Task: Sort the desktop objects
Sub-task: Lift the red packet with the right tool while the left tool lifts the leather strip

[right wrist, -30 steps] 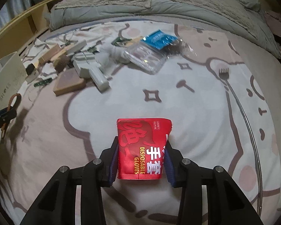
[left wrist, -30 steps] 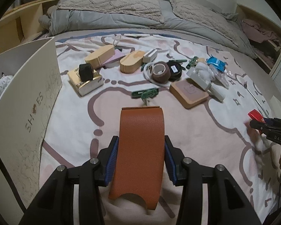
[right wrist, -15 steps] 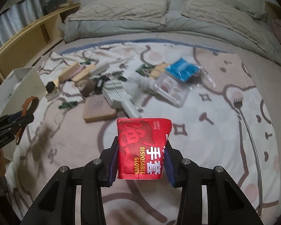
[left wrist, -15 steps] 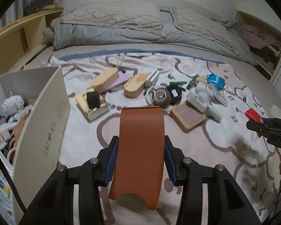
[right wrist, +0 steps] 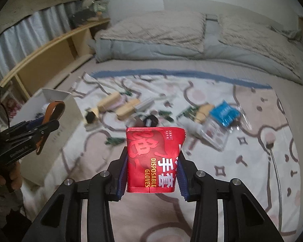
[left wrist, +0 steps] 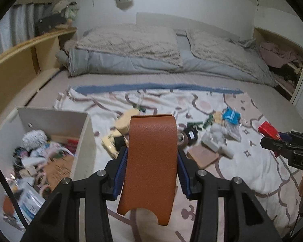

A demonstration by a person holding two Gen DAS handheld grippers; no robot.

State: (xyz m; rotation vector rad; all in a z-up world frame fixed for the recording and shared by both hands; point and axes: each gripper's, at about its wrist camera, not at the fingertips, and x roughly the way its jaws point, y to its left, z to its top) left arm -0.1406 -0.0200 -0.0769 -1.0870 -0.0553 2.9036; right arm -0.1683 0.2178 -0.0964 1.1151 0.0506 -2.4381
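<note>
My left gripper (left wrist: 151, 173) is shut on an orange-brown leather piece (left wrist: 149, 165) and holds it above the bed, beside the white box (left wrist: 84, 133) at the left, which holds several items. My right gripper (right wrist: 153, 167) is shut on a red packet of disposable gloves (right wrist: 153, 157), lifted above the blanket. The right gripper with the red packet (left wrist: 269, 130) shows at the right of the left wrist view. The left gripper with the leather piece (right wrist: 52, 113) shows at the left of the right wrist view, next to the white box (right wrist: 56, 109).
Several loose objects lie mid-blanket (left wrist: 252, 177): wooden cases (right wrist: 129, 109), a tape roll (left wrist: 182, 138), a brown pad (left wrist: 203, 155), a blue packet (right wrist: 224, 114), a clear bag (right wrist: 214, 132), a metal fork (right wrist: 272, 153). Pillows and grey duvet (left wrist: 151, 60) lie behind.
Both grippers have risen and pulled back with their loads. The left one has swung left, so the white box's inside now shows.
</note>
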